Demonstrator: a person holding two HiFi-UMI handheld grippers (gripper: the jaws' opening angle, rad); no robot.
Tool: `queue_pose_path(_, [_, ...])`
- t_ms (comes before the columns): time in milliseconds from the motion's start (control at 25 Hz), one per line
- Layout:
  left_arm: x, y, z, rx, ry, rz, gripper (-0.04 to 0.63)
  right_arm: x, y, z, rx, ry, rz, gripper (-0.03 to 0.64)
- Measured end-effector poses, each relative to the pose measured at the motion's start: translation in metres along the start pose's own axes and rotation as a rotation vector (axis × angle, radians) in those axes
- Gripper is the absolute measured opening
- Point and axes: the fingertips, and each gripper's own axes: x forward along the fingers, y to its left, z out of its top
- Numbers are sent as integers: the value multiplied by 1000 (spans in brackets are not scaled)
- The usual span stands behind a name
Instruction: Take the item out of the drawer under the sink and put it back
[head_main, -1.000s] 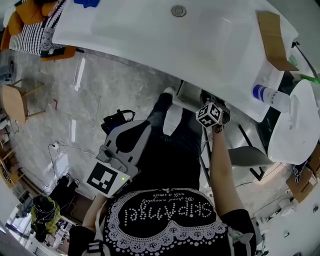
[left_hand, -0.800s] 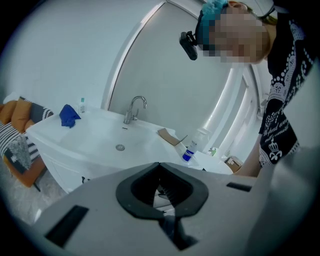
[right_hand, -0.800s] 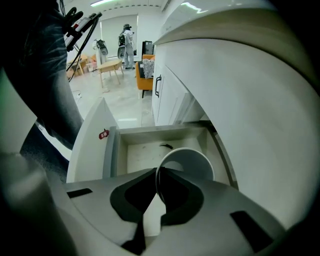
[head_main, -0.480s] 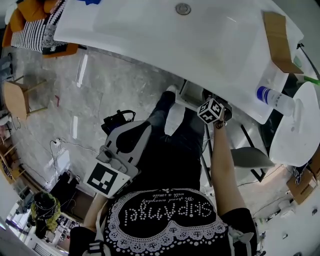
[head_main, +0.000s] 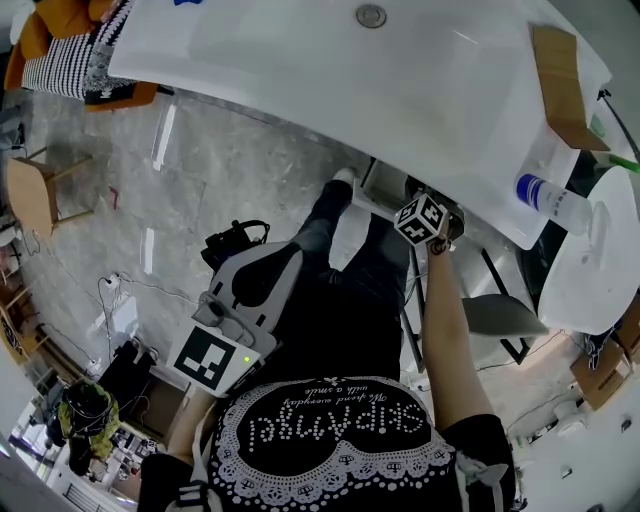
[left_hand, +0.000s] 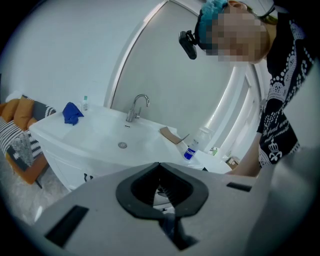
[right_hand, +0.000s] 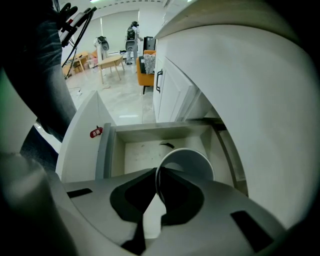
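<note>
1. While the head view looks steeply down, the right gripper (head_main: 422, 220) shows only its marker cube. It sits tucked under the front edge of the broad white moulded sink counter (head_main: 300, 80), with its jaws hidden. The left gripper (head_main: 262, 278) hangs at 8 o'clock from it, well apart, over the person's thigh. The right hand is therefore the nearer one to the space under the sink.

2. Seen in the left gripper view, the left gripper's tips meet with nothing between them. It points toward the counter and takes no part.

3. Seen in the right gripper view, the right gripper's jaws pinch narrowly on the thin wall of a round white cup (right_hand: 190, 162), one jaw inside the rim and one outside.
   - The cup runs from the tips toward 2 o'clock, its mouth open to the camera and its long axis roughly along the gripper's own line. It looks plain, smooth and empty.
   - The open pale-grey rectangular drawer (right_hand: 106, 150) lies just beyond the tips at 12 o'clock. The cup is over its right half, and whether the base touches the floor I cannot tell.
   - A small dark scrap (right_hand: 167, 145) lies at 11 o'clock from the cup.
   - I judge that setting the cup back calls for a straight descent, base first.
</note>
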Motion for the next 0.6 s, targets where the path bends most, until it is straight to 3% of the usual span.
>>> queue_pose_path(600, [-5, -1, 0, -2, -21, -2, 5, -3, 3, -1, 51, -10, 45, 29])
